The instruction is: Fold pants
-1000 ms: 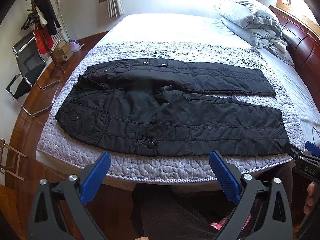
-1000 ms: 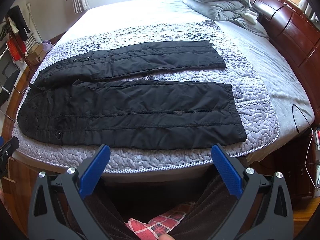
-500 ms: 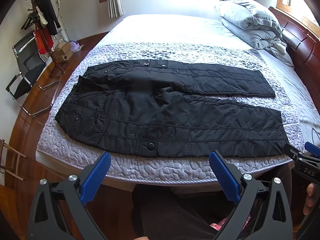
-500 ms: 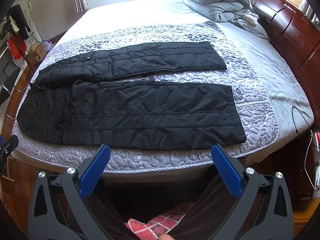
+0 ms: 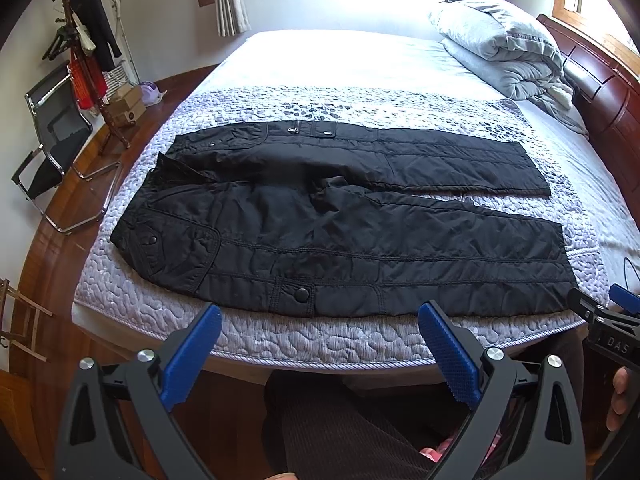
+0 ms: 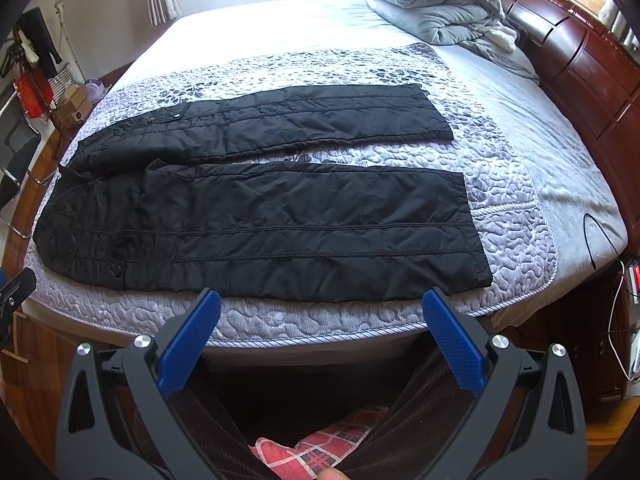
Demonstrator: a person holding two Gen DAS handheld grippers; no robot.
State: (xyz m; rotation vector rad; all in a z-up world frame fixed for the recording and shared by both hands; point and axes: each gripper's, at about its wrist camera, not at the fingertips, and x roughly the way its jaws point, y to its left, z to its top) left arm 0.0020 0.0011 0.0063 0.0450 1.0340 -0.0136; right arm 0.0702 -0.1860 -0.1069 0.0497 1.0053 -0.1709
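Two grippers hang just off the near edge of the bed, both with their blue-padded fingers spread wide and nothing between them — the left gripper below the waist half of the pants, the right gripper below the leg ends. The pants are black and quilted, laid flat and lengthwise across the patterned lilac bedspread, waist toward the left side, cuffs toward the right. The legs lie apart in a narrow V, so a strip of bedspread shows between them; the nearer leg runs close along the mattress edge, and the farther one sits toward the middle of the bed. A snap button shows on the near leg's side flap. Neither gripper touches the fabric. In the left wrist view the other tool's tip pokes in at the right border, beside the near cuff. A grey folded duvet is piled by the dark wooden headboard at the far right. A coat stand and a folding chair stand on the wooden floor to the left of the bed.
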